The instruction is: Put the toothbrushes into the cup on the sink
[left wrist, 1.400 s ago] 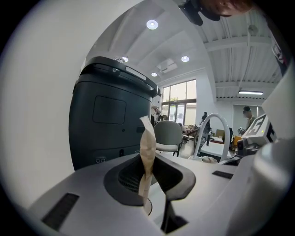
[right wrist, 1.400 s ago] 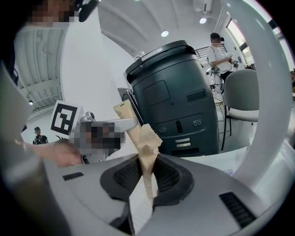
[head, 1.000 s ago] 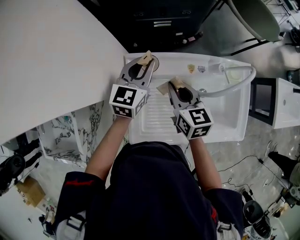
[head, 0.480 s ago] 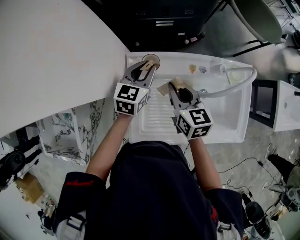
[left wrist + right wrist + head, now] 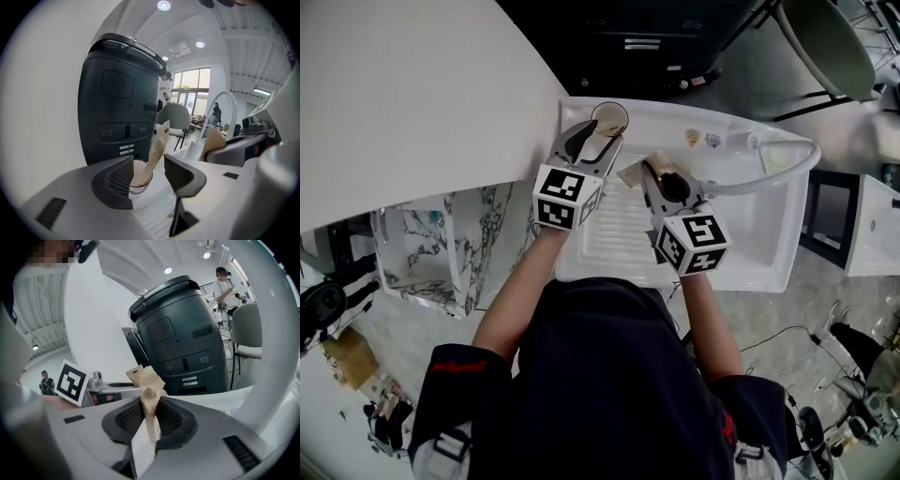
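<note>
Left gripper jaws opening, off the wrapped toothbrush leaning in the cup; right gripper clenched on a second toothbrush — above the sink.

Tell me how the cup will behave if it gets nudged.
The cup looks small, clear and thin-walled, so it is probably light and easy to slide on the glossy sink. The tall toothbrush leaning out of it likely makes it top-heavy and apt to tip.
</note>
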A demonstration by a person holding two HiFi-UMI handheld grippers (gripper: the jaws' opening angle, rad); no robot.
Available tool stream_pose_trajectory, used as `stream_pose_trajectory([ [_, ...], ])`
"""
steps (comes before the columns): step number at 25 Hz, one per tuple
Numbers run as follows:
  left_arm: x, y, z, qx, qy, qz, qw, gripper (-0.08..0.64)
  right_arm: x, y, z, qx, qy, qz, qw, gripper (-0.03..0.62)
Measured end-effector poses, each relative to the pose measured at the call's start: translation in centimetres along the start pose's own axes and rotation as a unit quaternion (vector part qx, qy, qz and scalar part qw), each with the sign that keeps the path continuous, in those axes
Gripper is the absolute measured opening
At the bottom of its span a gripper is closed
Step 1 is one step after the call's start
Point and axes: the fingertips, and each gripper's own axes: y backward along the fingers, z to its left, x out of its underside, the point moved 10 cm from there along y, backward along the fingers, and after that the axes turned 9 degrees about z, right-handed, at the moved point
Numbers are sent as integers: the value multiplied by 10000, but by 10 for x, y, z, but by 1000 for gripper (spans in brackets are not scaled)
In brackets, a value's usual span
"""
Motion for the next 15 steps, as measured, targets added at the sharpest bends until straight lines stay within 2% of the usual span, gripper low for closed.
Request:
stream_pose_trajectory([
  [7, 9, 21, -11, -10, 51, -57, 10000, 204, 0, -2, 0, -138, 61, 21, 9999, 83],
  [15, 18, 53, -19, -26, -83, -141, 9999, 202, 1, -7, 11, -266, 186, 44, 9995, 83],
])
